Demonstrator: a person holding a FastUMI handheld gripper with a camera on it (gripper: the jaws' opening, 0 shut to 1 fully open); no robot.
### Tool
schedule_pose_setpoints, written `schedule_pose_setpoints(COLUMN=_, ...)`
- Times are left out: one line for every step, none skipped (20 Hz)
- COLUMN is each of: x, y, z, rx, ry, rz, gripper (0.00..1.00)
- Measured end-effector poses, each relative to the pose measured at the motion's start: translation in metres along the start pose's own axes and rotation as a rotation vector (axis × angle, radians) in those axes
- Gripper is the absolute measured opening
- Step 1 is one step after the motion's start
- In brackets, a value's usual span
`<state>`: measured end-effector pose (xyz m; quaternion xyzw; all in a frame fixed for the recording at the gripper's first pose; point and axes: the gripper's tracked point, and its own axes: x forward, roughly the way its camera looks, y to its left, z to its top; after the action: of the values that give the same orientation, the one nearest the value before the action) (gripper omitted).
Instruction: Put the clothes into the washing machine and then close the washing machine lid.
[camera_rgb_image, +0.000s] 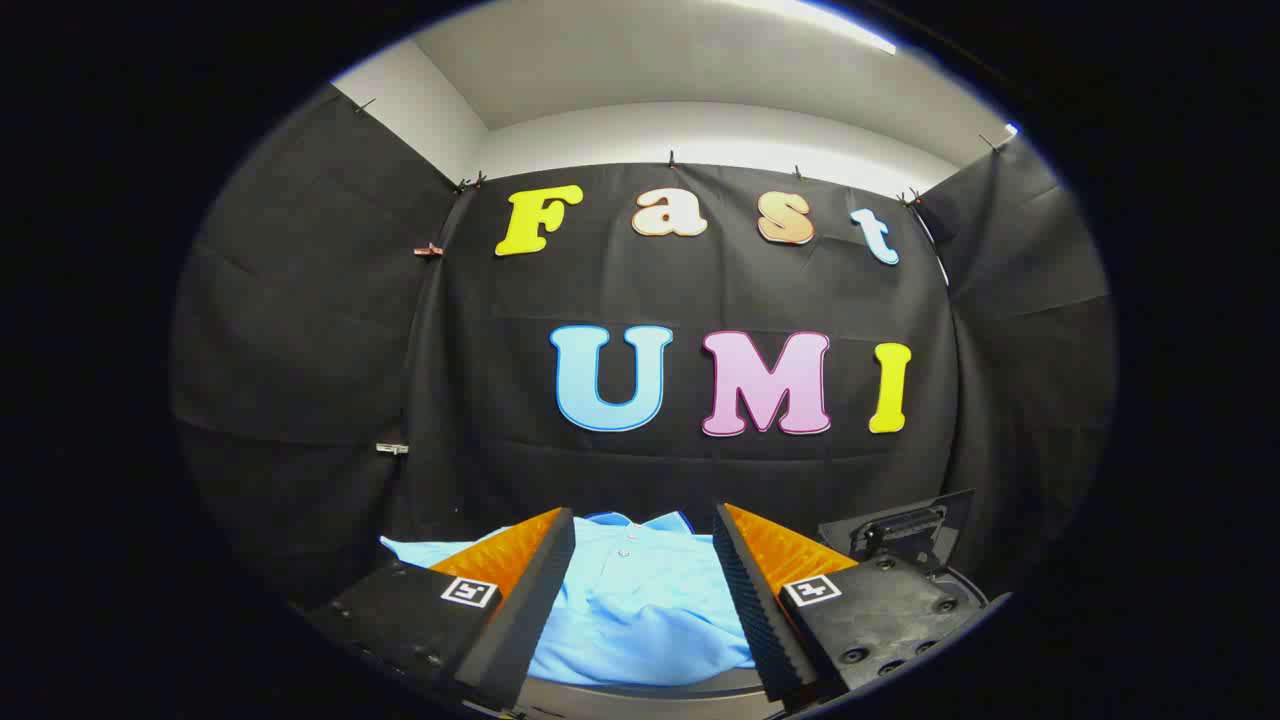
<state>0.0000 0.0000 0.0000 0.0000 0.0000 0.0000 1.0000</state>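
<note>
Black cloth, creased in soft folds and clipped along its top edge, walls the booth under a white ceiling. Low in front, the gripper (644, 590) stands wide open, its two fingers (520, 610) spread apart with nothing pressed between them; each has a ribbed black inner pad, an orange textured outer face and a small square black-and-white marker. Between and just beyond them lies a light blue polo shirt (630, 610), smooth and slightly rumpled, collar buttons showing. A dark curved rim (650, 692) runs under the shirt, and a black handled lid (905, 530) rises beyond the right finger.

No readable text; square coded markers on both gripper (645, 545) fingers.
</note>
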Motion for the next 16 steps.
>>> schedule_pose_setpoints(x=0.002, y=0.002, z=-0.001, rx=0.004, ry=0.005, rz=0.009, gripper=0.88)
schedule_pose_setpoints(x=0.003, y=0.003, z=-0.002, rx=0.009, ry=0.012, rz=0.017, gripper=0.88)
schedule_pose_setpoints(x=0.005, y=0.003, z=-0.002, rx=0.014, ry=0.018, rz=0.02, gripper=0.9)
schedule_pose_setpoints(x=0.007, y=0.002, z=-0.002, rx=0.018, ry=0.021, rz=0.02, gripper=0.9)
schedule_pose_setpoints(x=0.008, y=0.002, z=-0.002, rx=0.022, ry=0.021, rz=0.021, gripper=0.91)
schedule_pose_setpoints(x=0.009, y=0.002, z=0.0, rx=0.024, ry=0.02, rz=0.024, gripper=0.92)
schedule_pose_setpoints(x=0.01, y=0.002, z=-0.001, rx=0.024, ry=0.018, rz=0.027, gripper=0.94)
schedule_pose_setpoints(x=0.01, y=0.002, z=0.0, rx=0.022, ry=0.016, rz=0.029, gripper=0.95)
schedule_pose_setpoints(x=0.011, y=0.001, z=-0.001, rx=0.019, ry=0.016, rz=0.03, gripper=0.96)
schedule_pose_setpoints(x=0.012, y=0.001, z=-0.002, rx=0.016, ry=0.017, rz=0.031, gripper=0.96)
schedule_pose_setpoints(x=0.013, y=0.003, z=-0.003, rx=0.012, ry=0.02, rz=0.034, gripper=0.96)
schedule_pose_setpoints(x=0.013, y=0.005, z=-0.005, rx=0.009, ry=0.025, rz=0.036, gripper=0.96)
schedule_pose_setpoints(x=0.014, y=0.005, z=-0.008, rx=0.004, ry=0.032, rz=0.039, gripper=0.96)
schedule_pose_setpoints(x=0.015, y=0.007, z=-0.009, rx=0.0, ry=0.036, rz=0.04, gripper=0.96)
schedule_pose_setpoints(x=0.017, y=0.008, z=-0.01, rx=-0.006, ry=0.04, rz=0.042, gripper=0.96)
schedule_pose_setpoints(x=0.019, y=0.011, z=-0.01, rx=-0.012, ry=0.043, rz=0.045, gripper=0.96)
